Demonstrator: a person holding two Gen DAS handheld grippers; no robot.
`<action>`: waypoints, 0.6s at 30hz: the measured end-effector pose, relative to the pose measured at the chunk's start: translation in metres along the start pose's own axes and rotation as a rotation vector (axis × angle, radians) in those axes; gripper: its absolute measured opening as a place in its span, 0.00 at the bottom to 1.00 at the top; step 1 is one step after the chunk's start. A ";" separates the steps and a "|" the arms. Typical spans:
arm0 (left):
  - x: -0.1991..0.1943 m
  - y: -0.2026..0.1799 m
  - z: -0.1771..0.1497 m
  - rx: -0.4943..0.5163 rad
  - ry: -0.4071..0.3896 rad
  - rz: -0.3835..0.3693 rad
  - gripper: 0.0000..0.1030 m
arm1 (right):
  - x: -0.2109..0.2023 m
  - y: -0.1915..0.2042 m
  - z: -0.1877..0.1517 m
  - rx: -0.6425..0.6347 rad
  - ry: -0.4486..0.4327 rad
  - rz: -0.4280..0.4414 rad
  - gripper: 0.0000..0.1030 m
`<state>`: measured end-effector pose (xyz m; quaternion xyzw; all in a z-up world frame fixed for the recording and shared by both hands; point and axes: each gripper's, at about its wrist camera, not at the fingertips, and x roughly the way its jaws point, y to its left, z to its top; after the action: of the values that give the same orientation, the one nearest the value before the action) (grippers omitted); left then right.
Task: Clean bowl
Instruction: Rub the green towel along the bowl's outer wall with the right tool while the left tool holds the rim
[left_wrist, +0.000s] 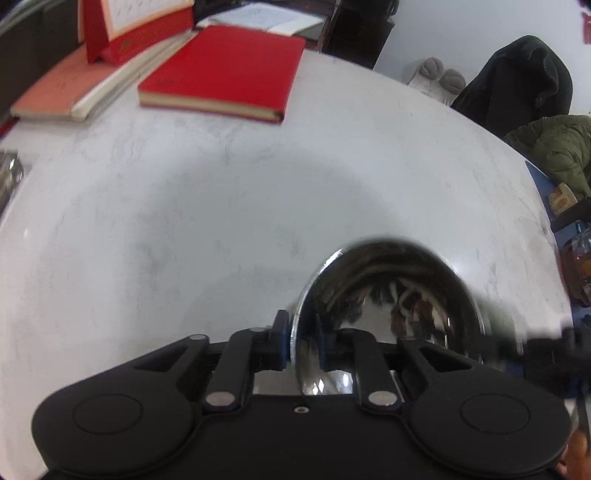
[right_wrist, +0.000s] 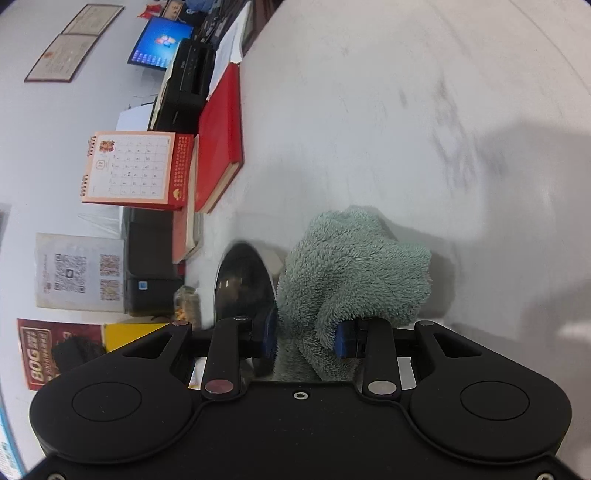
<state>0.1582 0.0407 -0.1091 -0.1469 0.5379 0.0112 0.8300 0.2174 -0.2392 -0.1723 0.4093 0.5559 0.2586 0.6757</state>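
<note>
A shiny steel bowl (left_wrist: 391, 295) stands tipped on its side above the white table, its mirror-like inside facing the left wrist camera. My left gripper (left_wrist: 301, 343) is shut on the bowl's rim, one blue pad outside the wall and one inside. In the right wrist view the same bowl (right_wrist: 240, 284) shows edge-on just left of a fluffy pale green cloth (right_wrist: 351, 266). My right gripper (right_wrist: 306, 336) is shut on that cloth, which bunches up over the fingers and touches or nearly touches the bowl.
A red book (left_wrist: 225, 70) and a stack of books with a desk calendar (left_wrist: 122, 29) lie at the table's far side. Dark and green jackets (left_wrist: 535, 110) hang beyond the table's right edge. A printer (right_wrist: 188, 85) and a monitor (right_wrist: 162, 42) stand behind the books.
</note>
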 end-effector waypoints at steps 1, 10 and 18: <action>-0.001 -0.001 -0.004 0.000 0.008 -0.002 0.12 | 0.000 0.003 0.005 -0.019 0.001 -0.006 0.30; 0.003 0.007 0.013 0.034 -0.005 -0.004 0.15 | 0.009 0.026 0.019 -0.178 0.101 -0.032 0.30; 0.012 -0.005 0.011 0.067 -0.022 0.025 0.22 | 0.016 0.034 0.026 -0.205 0.085 -0.034 0.30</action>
<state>0.1741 0.0370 -0.1145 -0.1122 0.5308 0.0050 0.8400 0.2504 -0.2154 -0.1515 0.3172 0.5616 0.3196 0.6942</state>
